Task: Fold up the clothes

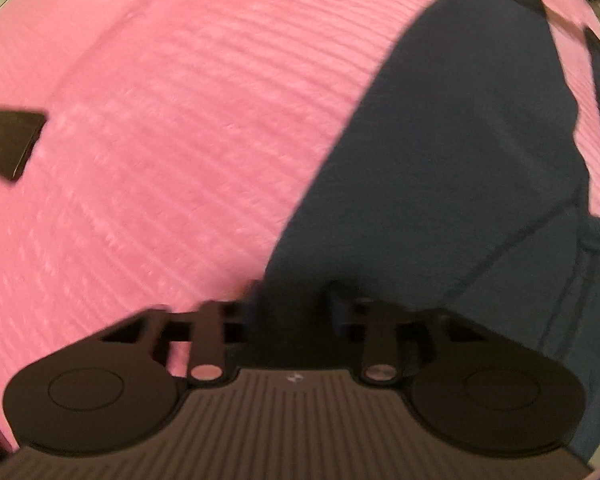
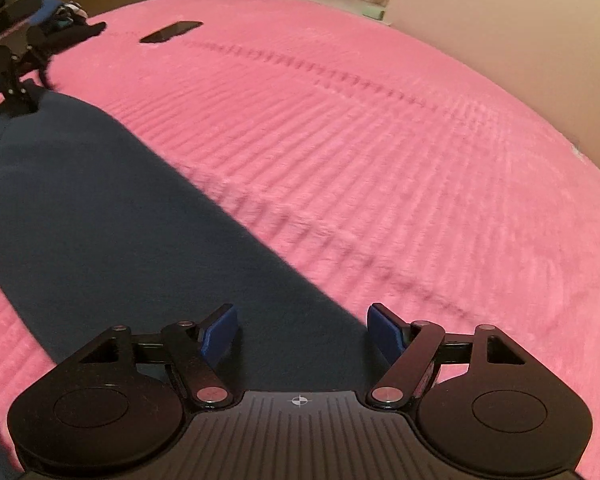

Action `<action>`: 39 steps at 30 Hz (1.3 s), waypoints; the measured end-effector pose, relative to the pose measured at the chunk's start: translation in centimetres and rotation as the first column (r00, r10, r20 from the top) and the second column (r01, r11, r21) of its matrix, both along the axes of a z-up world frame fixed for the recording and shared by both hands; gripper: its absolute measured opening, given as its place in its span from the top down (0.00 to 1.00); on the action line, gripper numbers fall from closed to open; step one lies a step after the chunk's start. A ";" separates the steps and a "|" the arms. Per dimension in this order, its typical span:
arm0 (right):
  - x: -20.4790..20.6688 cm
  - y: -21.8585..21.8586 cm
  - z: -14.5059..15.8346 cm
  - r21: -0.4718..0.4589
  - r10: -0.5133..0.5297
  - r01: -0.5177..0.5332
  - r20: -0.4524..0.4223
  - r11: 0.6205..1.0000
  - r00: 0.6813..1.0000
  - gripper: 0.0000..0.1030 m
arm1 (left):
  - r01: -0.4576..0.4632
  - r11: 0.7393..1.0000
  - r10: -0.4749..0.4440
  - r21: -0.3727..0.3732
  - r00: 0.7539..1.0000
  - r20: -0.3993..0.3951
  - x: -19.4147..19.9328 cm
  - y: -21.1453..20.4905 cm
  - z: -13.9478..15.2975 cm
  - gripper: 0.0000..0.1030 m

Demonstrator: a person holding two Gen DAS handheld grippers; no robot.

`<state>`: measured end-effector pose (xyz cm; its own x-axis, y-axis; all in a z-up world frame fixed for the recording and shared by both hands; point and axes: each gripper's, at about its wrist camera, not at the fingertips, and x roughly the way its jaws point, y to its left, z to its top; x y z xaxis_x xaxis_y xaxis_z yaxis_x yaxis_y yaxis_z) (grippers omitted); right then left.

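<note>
A dark navy garment (image 1: 440, 168) lies spread flat on a pink ribbed bedcover (image 1: 160, 140). My left gripper (image 1: 296, 300) hovers low over the garment's near edge with its fingers apart and nothing between them; the view is blurred. In the right wrist view the same garment (image 2: 112, 216) runs diagonally across the bedcover (image 2: 380, 140). My right gripper (image 2: 302, 328) is open, its blue pads (image 2: 220, 332) straddling the garment's near corner. The left gripper (image 2: 16, 88) shows at the garment's far end.
A black phone (image 2: 171, 32) lies on the bedcover at the far side; it also shows in the left wrist view (image 1: 10, 144). Piled clothes (image 2: 60, 16) sit at the bed's far left. A beige wall (image 2: 520, 32) borders the right.
</note>
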<state>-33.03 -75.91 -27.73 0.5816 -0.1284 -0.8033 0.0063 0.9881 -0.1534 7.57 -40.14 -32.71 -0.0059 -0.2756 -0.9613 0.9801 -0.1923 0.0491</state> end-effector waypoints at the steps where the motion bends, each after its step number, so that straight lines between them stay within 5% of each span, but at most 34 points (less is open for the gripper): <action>1: -0.1 -0.2 0.1 -0.002 -0.008 0.008 -0.003 1.000 1.000 0.27 | 0.015 1.000 -0.015 -0.003 0.999 0.032 -0.6 0.1 0.1 0.83; 9: -0.8 -3.7 -0.9 -0.176 0.076 -0.109 -0.183 0.978 0.980 0.27 | 0.107 0.991 -0.078 -0.087 0.955 0.285 -5.4 2.1 -0.7 0.90; 18: -1.0 -8.7 -2.0 -0.026 0.100 -0.112 -0.284 0.993 0.954 0.32 | 0.065 0.988 -0.020 -0.138 0.953 0.303 -5.4 2.5 -1.1 0.90; 21: -0.8 -8.8 -1.7 0.035 0.108 -0.102 -0.302 0.994 0.947 0.55 | 0.071 0.990 -0.026 -0.123 0.943 0.331 -6.0 2.1 -1.1 0.91; 23: -1.2 -7.7 -1.2 0.012 0.117 -0.119 -0.308 0.993 0.944 0.95 | 0.070 0.990 -0.024 -0.120 0.936 0.351 -6.4 2.0 -0.9 0.92; 24: -1.6 -6.9 -1.0 -0.025 0.115 -0.129 -0.314 0.991 0.943 0.95 | 0.069 0.990 -0.019 -0.124 0.932 0.362 -6.6 2.1 -0.6 0.93; 29: -6.0 -2.1 3.7 -0.222 0.094 -0.137 -0.195 0.965 0.976 0.97 | 0.081 0.971 0.024 -0.224 0.901 0.432 -9.2 4.9 3.7 0.94; 35: -16.7 6.9 10.9 -0.456 0.099 -0.070 0.039 0.887 0.994 0.97 | 0.141 0.892 0.095 -0.429 0.869 0.485 -18.1 15.8 11.2 0.94; 39: -26.2 13.0 10.1 -0.424 0.005 0.077 0.189 0.902 0.982 0.97 | 0.162 0.910 0.058 -0.381 0.861 0.505 -25.6 23.4 8.9 0.94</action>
<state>-59.21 -62.92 -17.64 0.6997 -0.4591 -0.5474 0.1085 0.8256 -0.5538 -17.98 -16.71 -23.77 0.4130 -0.6455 -0.6424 0.7893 -0.0981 0.6061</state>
